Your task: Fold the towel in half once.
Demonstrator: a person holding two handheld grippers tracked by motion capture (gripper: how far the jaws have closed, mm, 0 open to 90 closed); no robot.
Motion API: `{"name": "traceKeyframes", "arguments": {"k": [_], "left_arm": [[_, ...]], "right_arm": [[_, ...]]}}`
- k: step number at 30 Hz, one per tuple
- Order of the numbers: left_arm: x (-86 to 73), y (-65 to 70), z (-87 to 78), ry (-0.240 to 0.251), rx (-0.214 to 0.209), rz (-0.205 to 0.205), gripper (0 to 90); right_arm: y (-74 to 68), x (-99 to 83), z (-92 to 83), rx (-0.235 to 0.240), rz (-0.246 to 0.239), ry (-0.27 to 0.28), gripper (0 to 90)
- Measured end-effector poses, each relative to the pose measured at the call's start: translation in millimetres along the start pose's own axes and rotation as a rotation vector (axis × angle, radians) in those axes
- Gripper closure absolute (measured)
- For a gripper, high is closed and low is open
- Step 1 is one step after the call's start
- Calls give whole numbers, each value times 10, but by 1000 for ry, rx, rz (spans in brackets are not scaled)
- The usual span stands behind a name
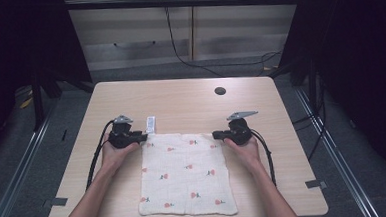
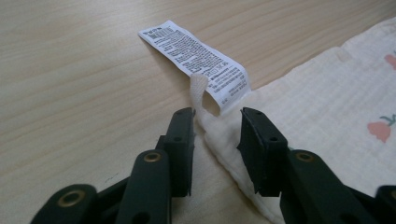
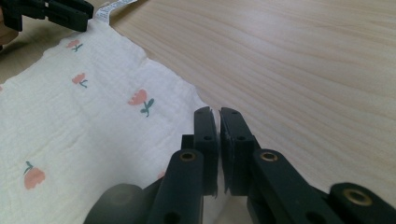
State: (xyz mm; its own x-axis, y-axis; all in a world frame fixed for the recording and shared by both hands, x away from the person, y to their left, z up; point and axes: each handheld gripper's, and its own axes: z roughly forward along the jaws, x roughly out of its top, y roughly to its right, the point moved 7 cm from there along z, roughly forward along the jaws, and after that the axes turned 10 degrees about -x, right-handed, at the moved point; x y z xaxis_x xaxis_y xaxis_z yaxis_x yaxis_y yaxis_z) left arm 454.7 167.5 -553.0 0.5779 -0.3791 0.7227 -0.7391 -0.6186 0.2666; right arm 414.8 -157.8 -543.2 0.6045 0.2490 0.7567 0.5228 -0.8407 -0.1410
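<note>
A cream cloth (image 1: 187, 171) printed with small pink flowers lies flat on the wooden table (image 1: 180, 99). A white care label (image 1: 151, 123) sticks out from its far left corner. My left gripper (image 1: 143, 137) sits at that corner. In the left gripper view its jaws (image 2: 217, 116) stand apart on either side of the cloth's corner (image 2: 219, 135), just below the label (image 2: 196, 58), and the pads do not press on it. My right gripper (image 1: 215, 135) is at the far right corner. Its jaws (image 3: 215, 112) are pinched together on the cloth's edge (image 3: 93, 130).
A dark round hole (image 1: 220, 91) is in the tabletop behind the right gripper. Bare wood runs along the far side and both flanks of the cloth. Tape marks (image 1: 58, 201) (image 1: 316, 184) sit near the table's front corners. Cables trail back from both grippers.
</note>
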Motion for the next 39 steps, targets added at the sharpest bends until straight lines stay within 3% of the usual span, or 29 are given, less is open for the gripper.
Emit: {"name": "traceKeyframes", "arguments": {"k": [2, 4, 7, 19, 24, 32, 39], "left_arm": [[-2, 27, 14, -2, -1, 24, 726], [-8, 61, 18, -25, 19, 68, 735], [-13, 75, 17, -32, 15, 83, 832], [7, 123, -23, 17, -51, -12, 852], [64, 209, -104, 58, -71, -4, 852], [187, 216, -282, 124, -83, -1, 851], [329, 297, -427, 183, -98, 26, 851]], "right_arm": [[1, -1, -4, 1, 3, 0, 866], [4, -7, -8, 0, 7, 0, 865], [8, -18, -8, -2, 7, 1, 866], [26, 11, -65, -8, 12, 14, 869], [30, 66, -142, -12, 10, 37, 870], [31, 151, -281, -11, 11, 79, 871], [-7, 275, -428, -13, -5, 135, 873]]}}
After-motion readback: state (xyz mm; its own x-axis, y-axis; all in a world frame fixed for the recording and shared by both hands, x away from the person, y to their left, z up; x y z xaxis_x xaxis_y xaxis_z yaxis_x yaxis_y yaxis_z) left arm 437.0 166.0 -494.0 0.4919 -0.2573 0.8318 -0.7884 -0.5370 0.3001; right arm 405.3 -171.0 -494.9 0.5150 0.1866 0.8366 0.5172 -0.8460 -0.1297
